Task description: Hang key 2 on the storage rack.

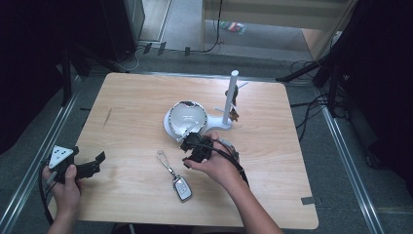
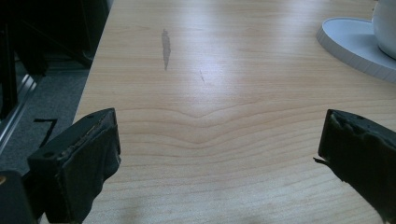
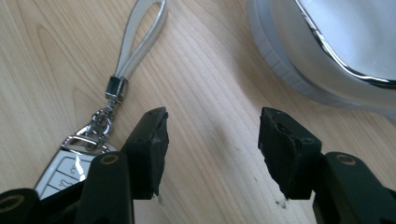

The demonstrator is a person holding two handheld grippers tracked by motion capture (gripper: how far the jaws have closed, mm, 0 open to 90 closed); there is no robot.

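Nearest me, at the pale wooden counter's (image 1: 131, 117) left edge, my left claw (image 1: 90, 165) gapes wide over bare wood, holding nothing. Further right lies the white car key fob with its chrome clip and white loop strap (image 1: 175, 176). My right claw (image 3: 212, 144), half open and empty, hovers between it and the white round-based dome stand (image 1: 187, 119).

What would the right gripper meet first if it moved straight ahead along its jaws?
Probably the bare table, then the white bowl-like stand; the right gripper is open, and the key fob lies aside.
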